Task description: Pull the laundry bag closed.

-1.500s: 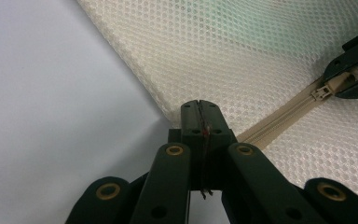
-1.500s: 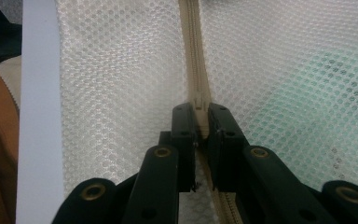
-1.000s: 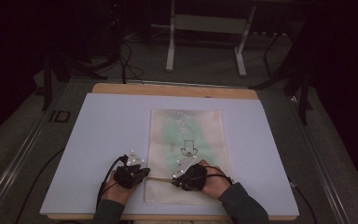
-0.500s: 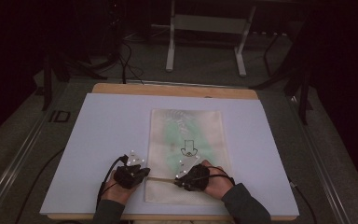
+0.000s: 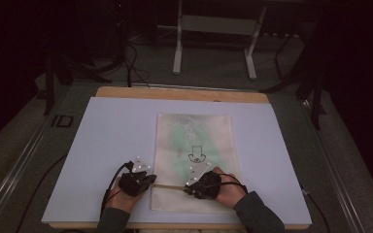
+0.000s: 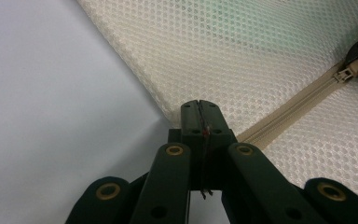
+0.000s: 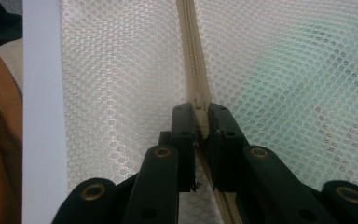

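1. I see a cream mesh bag lying flat on the desk, lengthwise away from me, with something pale green inside it and a small black mark near its middle.
2. A beige zipper runs across the bag's near end, between my two hands.
3. My left hand-held gripper sits at the bag's left edge, at the left end of the zipper. In the left gripper view its jaws are pressed together right at the mesh edge; they appear to pinch the bag's edge there, though I cannot make out the cloth between them.
4. In that same view the zipper runs off to the upper right, where its slider meets the other gripper's tip at the frame's edge.
5. My right hand-held gripper sits on the zipper line, right of the bag's middle. In the right gripper view its jaws stand narrow, closed on the zipper's slider, with the closed zipper running straight ahead.
6. The green shape shows through the mesh to the right of the zipper there.
7. My hands rest on the desk near its front edge.
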A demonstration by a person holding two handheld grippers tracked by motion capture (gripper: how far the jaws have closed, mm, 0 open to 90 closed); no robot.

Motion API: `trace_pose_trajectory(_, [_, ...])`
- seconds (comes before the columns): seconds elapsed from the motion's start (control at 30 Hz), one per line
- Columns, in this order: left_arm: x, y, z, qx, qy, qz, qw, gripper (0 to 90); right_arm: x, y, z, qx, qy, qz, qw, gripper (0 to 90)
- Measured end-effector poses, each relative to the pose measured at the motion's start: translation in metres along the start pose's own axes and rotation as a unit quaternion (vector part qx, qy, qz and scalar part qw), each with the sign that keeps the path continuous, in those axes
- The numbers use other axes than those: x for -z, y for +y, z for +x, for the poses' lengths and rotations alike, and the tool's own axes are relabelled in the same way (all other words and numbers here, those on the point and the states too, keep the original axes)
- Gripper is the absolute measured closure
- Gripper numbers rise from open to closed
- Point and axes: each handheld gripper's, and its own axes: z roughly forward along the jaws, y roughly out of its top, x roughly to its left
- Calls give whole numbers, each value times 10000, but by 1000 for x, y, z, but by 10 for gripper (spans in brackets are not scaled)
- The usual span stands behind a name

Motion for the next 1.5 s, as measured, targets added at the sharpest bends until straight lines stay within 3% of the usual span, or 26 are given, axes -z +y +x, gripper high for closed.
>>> trace_pose_trajectory(0.47, [0, 0, 0, 3, -1, 2, 10000, 896, 3, -3, 1, 14, -24, 107, 9999, 825])
trace_pose_trajectory(1.5, [0, 0, 0, 0, 2, 6, 10000, 896, 11, -18, 1, -81, -22, 46, 10000, 825])
